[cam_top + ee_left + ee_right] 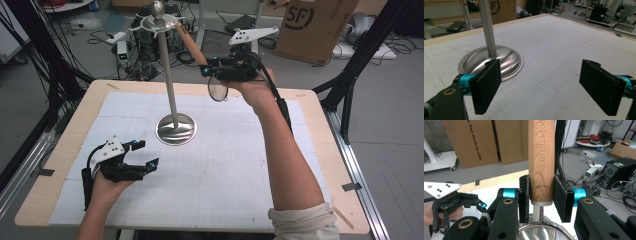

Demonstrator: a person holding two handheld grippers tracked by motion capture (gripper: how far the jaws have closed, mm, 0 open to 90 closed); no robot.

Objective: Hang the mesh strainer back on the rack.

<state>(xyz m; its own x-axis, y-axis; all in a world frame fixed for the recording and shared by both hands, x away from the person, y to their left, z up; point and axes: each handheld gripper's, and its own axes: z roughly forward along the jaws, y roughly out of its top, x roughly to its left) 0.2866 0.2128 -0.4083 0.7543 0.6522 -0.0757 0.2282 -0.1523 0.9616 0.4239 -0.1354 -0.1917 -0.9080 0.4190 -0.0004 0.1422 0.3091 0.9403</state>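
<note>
Beside the stand's (170,90) top, the right tool (218,70) pinches a strainer's (218,91) wooden handle, held aloft; near its base, the left tool (141,155) rests spread wide on the table (240,165).

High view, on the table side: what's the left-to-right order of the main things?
left gripper, low over the table → metal stand → strainer with its wooden handle clamped in the right gripper → cardboard box on the floor behind.

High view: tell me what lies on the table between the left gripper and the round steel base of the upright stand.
Nothing: bare white gridded mat separates the left gripper from the base.
</note>
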